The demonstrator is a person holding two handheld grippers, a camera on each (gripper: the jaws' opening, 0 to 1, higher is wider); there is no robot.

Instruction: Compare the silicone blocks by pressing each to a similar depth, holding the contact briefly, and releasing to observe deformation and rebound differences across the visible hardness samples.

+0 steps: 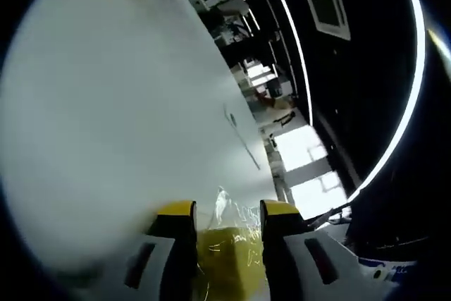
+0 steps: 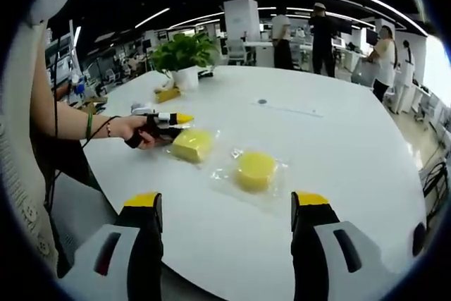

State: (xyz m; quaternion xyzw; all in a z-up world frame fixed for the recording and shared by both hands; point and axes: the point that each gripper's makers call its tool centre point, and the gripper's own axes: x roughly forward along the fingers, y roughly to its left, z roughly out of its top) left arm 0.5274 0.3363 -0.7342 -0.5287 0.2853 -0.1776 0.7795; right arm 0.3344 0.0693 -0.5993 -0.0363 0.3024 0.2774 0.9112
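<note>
Two yellow blocks on the white table (image 2: 352, 146): left gripper (image 2: 163, 119) squeezes the square block (image 2: 192, 144) at 10 o'clock, while the round block (image 2: 256, 169) dead center looks untouched. Right gripper (image 2: 229, 206) hangs wide open, holding nothing, so roughly halfway I'd guess.

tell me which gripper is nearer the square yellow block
Left. The left gripper has its jaws on either side of the square yellow block, plastic wrap and all. The right gripper hangs back at the table's near edge, jaws wide, apart from it, with the round yellow block closer.
</note>
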